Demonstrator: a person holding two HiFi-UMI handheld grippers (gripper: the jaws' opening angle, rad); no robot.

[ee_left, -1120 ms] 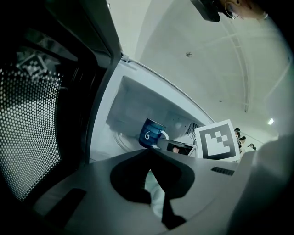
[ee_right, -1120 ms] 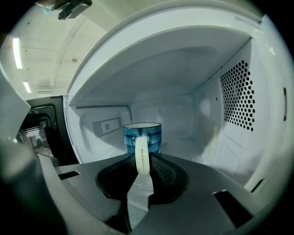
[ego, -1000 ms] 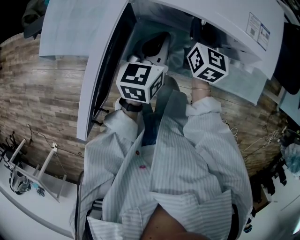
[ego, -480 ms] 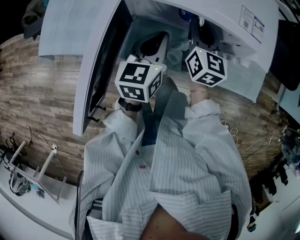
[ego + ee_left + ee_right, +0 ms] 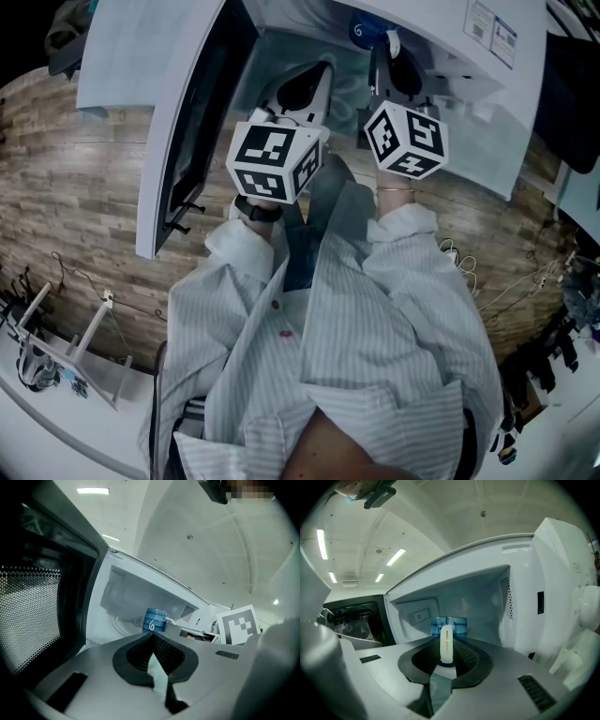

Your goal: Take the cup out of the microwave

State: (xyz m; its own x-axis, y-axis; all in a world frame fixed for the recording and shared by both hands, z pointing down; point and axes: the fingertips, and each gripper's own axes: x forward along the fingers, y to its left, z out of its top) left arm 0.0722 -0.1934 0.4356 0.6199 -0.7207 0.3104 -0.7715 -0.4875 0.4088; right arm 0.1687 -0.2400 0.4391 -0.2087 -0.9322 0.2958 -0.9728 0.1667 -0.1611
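Observation:
A blue striped cup (image 5: 364,30) with a white handle (image 5: 446,648) is inside the open white microwave (image 5: 469,56). My right gripper (image 5: 446,640) reaches into the cavity and is shut on that handle, with the cup's body (image 5: 458,625) just beyond the jaws. In the left gripper view the cup (image 5: 154,619) shows above the round turntable, its handle pointing right. My left gripper (image 5: 151,638) hangs at the cavity's mouth, to the cup's left. Its jaws meet at the tips with nothing between them. Whether the cup's base rests on the turntable is hidden.
The microwave door (image 5: 187,122) stands swung out at the left, close beside my left gripper (image 5: 305,89). The control-panel side (image 5: 555,588) bounds the cavity on the right. A wood-pattern floor (image 5: 84,206), a white rack (image 5: 66,347) and loose cables (image 5: 525,281) lie below.
In the head view the right gripper has edged left and up the picture. The blue cup, unseen a second ago, now shows at the top of the microwave opening. The left gripper has barely moved.

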